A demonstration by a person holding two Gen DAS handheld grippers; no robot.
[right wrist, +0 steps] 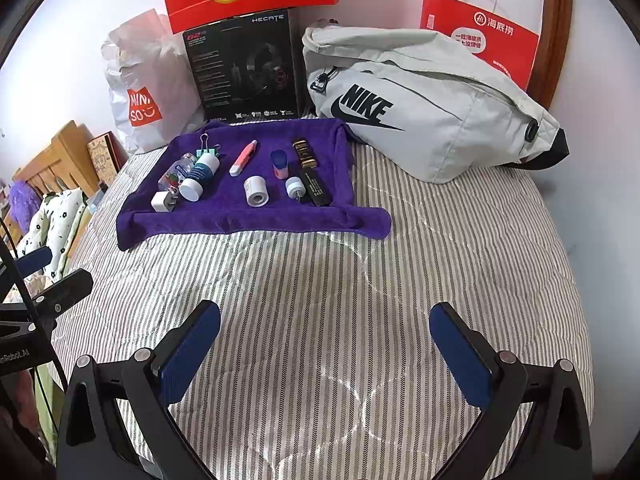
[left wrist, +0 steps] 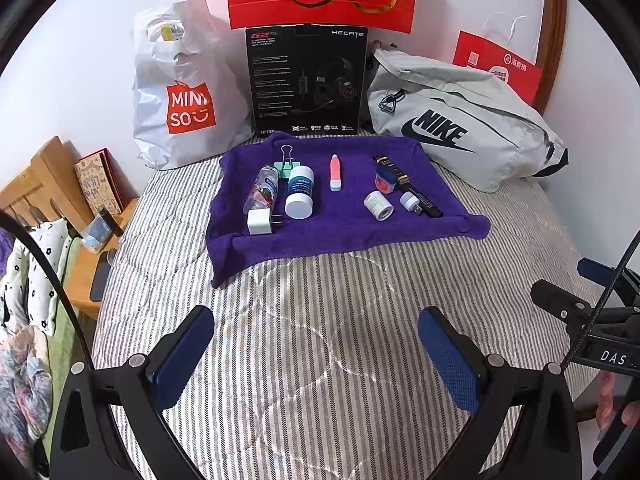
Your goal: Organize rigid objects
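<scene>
Left gripper (left wrist: 316, 356) spread wide, blue pads far apart, nothing between them, hovering over striped bedcover (left wrist: 320, 320), not touching anything visible. Right gripper (right wrist: 325, 354) same: wide apart, empty, over bare bedcover. Right gripper's body pokes in at the right edge of the left view; left gripper's at the left edge of the right view, so the two sit side by side.

All task items lie straight ahead of both grippers, well apart from the pads, on a purple towel (left wrist: 340, 232) with rolled-up edges. Ahead-left of the left gripper: white plug adapter (left wrist: 260, 222) nearest, touching a clear bottle (left wrist: 262, 190) lying on its side; white-capped tub (left wrist: 300, 196) just beside the bottle; green binder clip (left wrist: 289, 164) behind them. Centre: pink-and-white tube (left wrist: 335, 173), apart from the rest. Ahead-right: small white roll (left wrist: 378, 205), small white USB piece (left wrist: 410, 201), blue-lidded pink jar (left wrist: 385, 179), long black pen-like item (left wrist: 412, 188) with gold bands, lying diagonally, close against the USB piece.

Beyond the towel against the wall: white Miniso bag (left wrist: 180, 92), black headset box (left wrist: 307, 80), grey Nike bag (left wrist: 460, 120), red paper bag (left wrist: 500, 66).
</scene>
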